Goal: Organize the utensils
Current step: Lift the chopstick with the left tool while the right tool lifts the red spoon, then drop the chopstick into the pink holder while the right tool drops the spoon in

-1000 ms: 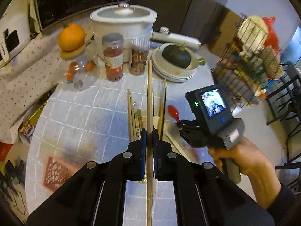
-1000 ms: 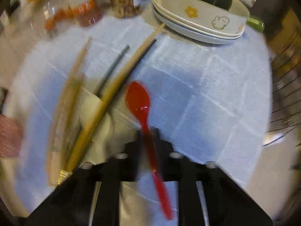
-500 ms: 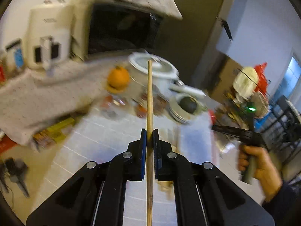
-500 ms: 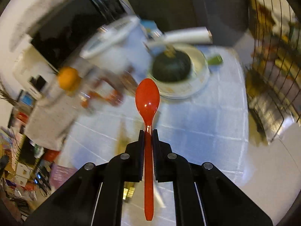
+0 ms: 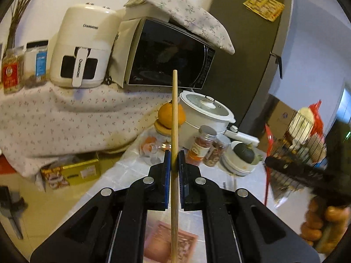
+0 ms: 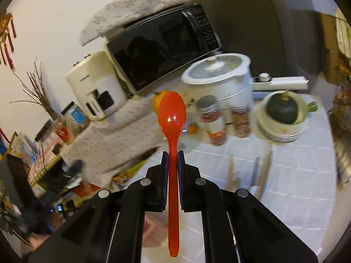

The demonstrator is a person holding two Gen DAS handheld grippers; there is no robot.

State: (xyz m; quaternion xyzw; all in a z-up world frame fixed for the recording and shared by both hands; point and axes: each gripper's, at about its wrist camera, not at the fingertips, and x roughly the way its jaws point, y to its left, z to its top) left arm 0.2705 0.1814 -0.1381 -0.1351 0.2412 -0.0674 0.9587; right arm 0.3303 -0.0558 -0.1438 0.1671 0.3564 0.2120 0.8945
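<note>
Fingers first: the left gripper (image 5: 172,161) is seen clamped tight on a wooden chopstick (image 5: 174,118), with almost no gap left between the blue pads. The stick is held near its middle, its long axis running straight out along the fingers, the tip reaching up to the centre of the frame in front of the microwave (image 5: 169,54). The butt end is carried back below the jaws to the bottom edge.

Over to the right wrist view: the right gripper (image 6: 172,160) is closed just as firmly on a red spoon (image 6: 172,118). The handle is pinched between the pads, the bowl is presented forward and up at frame centre, and the tail of the handle is left hanging toward the bottom edge. Both utensils are held clear of the table (image 6: 296,175), lined up with the fingers.

Farther out, at lower right of the right view, the remaining chopsticks (image 6: 265,171) are spotted lying on the pale checked cloth, blurred. Beyond them, spice jars (image 6: 214,120), a stack of plates bearing a dark squash (image 6: 283,109) and a white pot (image 6: 219,76) are lined up. No holder for the utensils can be made out, so the destination cannot be told. A setting-down with each long axis kept parallel is judged the likely need.
</note>
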